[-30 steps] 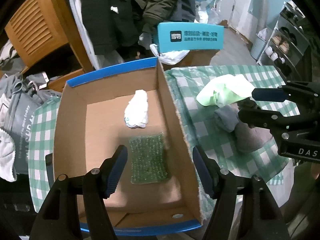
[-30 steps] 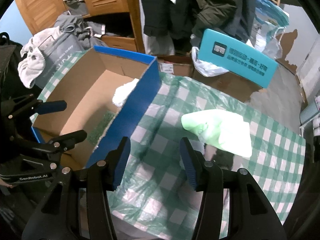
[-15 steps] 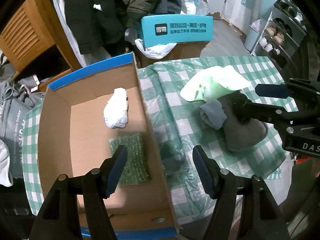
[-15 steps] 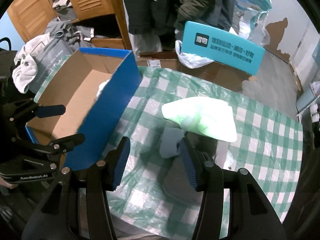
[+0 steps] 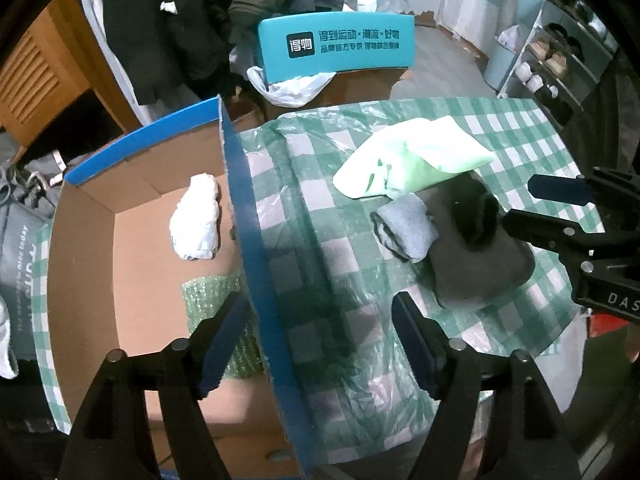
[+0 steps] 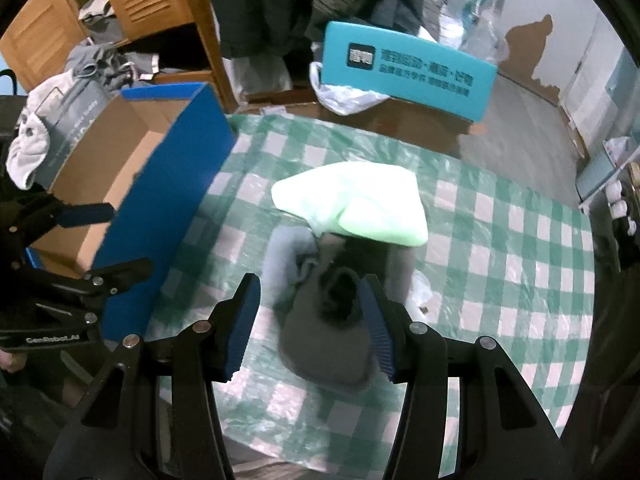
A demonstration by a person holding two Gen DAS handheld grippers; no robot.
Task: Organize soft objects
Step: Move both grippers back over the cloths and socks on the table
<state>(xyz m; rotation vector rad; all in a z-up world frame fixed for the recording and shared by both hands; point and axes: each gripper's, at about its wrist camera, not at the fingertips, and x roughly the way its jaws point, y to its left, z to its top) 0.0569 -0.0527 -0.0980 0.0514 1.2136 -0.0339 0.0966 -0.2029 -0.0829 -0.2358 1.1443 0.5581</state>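
On the green-checked tablecloth (image 5: 528, 136) we take the blue-walled cardboard box (image 5: 244, 216) as our landmark, the largest thing in view and the place we judge the soft items are meant to go. Inside the box we see two things lying on its floor: a white bundled cloth (image 5: 196, 216) toward the far wall, and a green bubble-wrap pad (image 5: 212, 292) nearer to us, well apart from the cloth and close against the right wall. These two we count as done.

Outside the box, to its right on the cloth, three soft pieces remain in a small heap, touching one another. Farthest from the box's near end lies the pale green folded cloth (image 6: 352, 204), its edge resting over the others. Beneath and nearer lies a dark grey slipper-like item (image 6: 332, 344), and just beside it, on the side toward the box, a light grey rolled sock (image 5: 408, 228). So we judge the work at roughly the midpoint, with three pieces left.

Our right gripper (image 6: 310, 320) stands wide open, its blue pads on either side of the dark grey item, gripping nothing; whether the pads touch the fabric we cannot tell, since that view is blurred. Our left gripper (image 5: 318, 340) is likewise spread open and empty, straddling the box's right wall, one finger over the bubble-wrap pad and the other over the tablecloth.
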